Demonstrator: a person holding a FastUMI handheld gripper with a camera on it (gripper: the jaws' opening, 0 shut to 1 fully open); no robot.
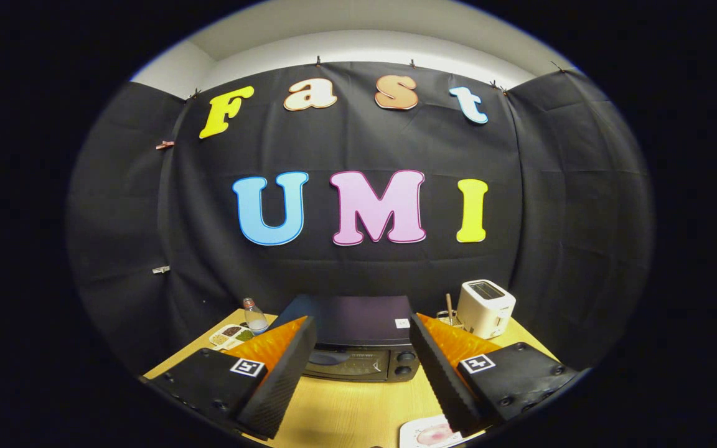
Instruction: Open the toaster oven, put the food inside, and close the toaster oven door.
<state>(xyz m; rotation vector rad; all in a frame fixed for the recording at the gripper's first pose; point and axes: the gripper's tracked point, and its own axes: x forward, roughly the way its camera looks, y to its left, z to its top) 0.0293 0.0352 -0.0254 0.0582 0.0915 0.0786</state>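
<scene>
Gripper [363,379] fingers spread wide, gripping nothing, above light wooden table [346,410]. Black boxy toaster oven [358,339] at 12 o'clock just beyond tips, door closed. White plate w/ pink food [428,433] at 5 o'clock by right finger; white slot toaster [485,307] at 1 o'clock.

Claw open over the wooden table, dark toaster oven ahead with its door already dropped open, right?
Not quite. In the gripper view the dark toaster oven ahead of the open claw has its door shut; the rest stands, over the wooden table.
</scene>
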